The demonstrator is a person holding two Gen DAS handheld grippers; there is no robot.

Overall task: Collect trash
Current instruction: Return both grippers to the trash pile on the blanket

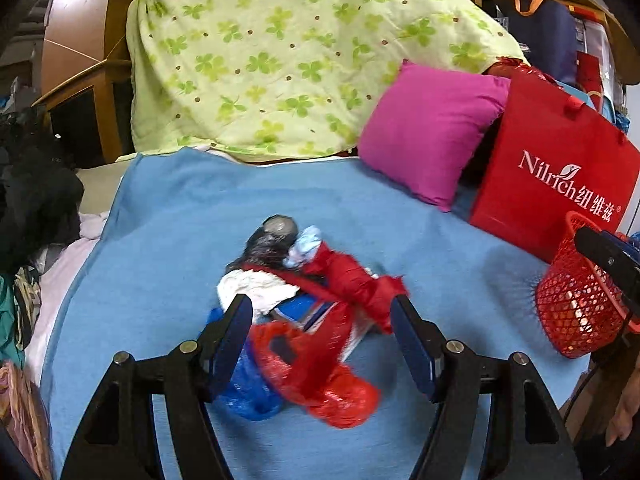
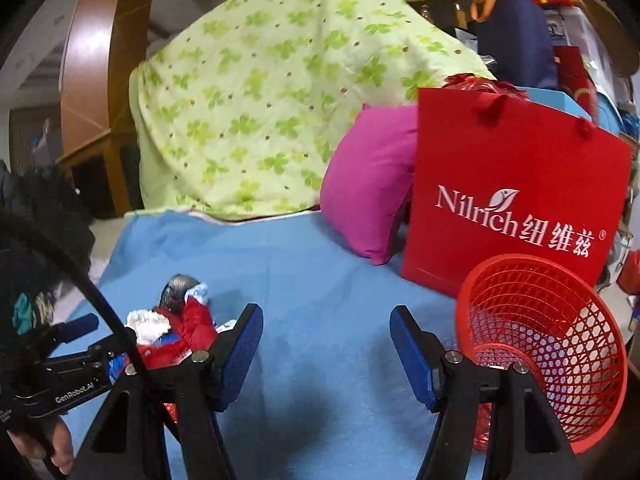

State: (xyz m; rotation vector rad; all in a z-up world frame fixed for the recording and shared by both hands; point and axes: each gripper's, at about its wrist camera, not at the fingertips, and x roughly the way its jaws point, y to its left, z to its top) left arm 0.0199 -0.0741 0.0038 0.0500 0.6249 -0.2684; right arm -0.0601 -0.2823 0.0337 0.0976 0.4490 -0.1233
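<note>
A pile of trash (image 1: 320, 280) lies on the blue blanket (image 1: 168, 216): crumpled red plastic bags (image 1: 336, 364), a blue bag (image 1: 244, 392), white tissue (image 1: 256, 284) and a dark bag (image 1: 272, 236). My left gripper (image 1: 322, 304) hovers open just over the pile, its fingers on either side of the red plastic, pads clear of it. The right gripper (image 2: 325, 312) is open with only blanket between its fingers. It sits right of the trash pile (image 2: 184, 328) and left of a red mesh basket (image 2: 552, 340), which is tilted with its mouth toward me.
A red paper bag (image 2: 512, 184) stands behind the basket, leaning by a pink pillow (image 2: 368, 192). A green clover quilt (image 1: 280, 60) is heaped at the back. Dark clothes (image 1: 36, 192) crowd the blanket's left edge. Red plastic (image 2: 480, 420) peeks from under the basket.
</note>
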